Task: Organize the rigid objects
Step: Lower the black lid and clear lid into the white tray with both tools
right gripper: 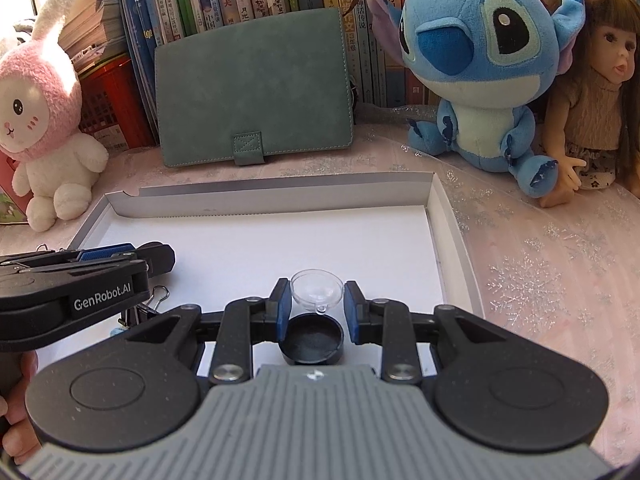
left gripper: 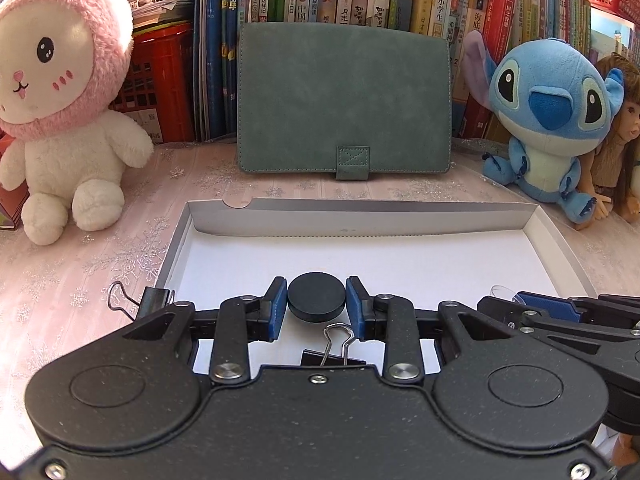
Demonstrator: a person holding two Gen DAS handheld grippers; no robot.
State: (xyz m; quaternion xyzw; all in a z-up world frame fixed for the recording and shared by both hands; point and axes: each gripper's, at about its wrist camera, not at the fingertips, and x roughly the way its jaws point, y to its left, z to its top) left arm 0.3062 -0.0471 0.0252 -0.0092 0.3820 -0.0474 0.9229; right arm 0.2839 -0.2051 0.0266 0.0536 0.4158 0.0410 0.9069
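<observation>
Round black cap [left gripper: 316,300] clamped between the nearly closed left gripper [left gripper: 316,303] over the white tray [left gripper: 420,216], clear suction cup [right gripper: 317,291] on black base pinched by the narrowly parted right gripper [right gripper: 316,308], binder clip [left gripper: 334,350] below.

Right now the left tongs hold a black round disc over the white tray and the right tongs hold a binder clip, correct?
Not quite. The right tongs hold a clear plastic cup, not a binder clip, as the right wrist view shows. The left tongs do hold the black round disc over the white tray.

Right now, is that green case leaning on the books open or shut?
Shut: the green case has its flap down and its strap tab lapped over the bottom edge.
</observation>
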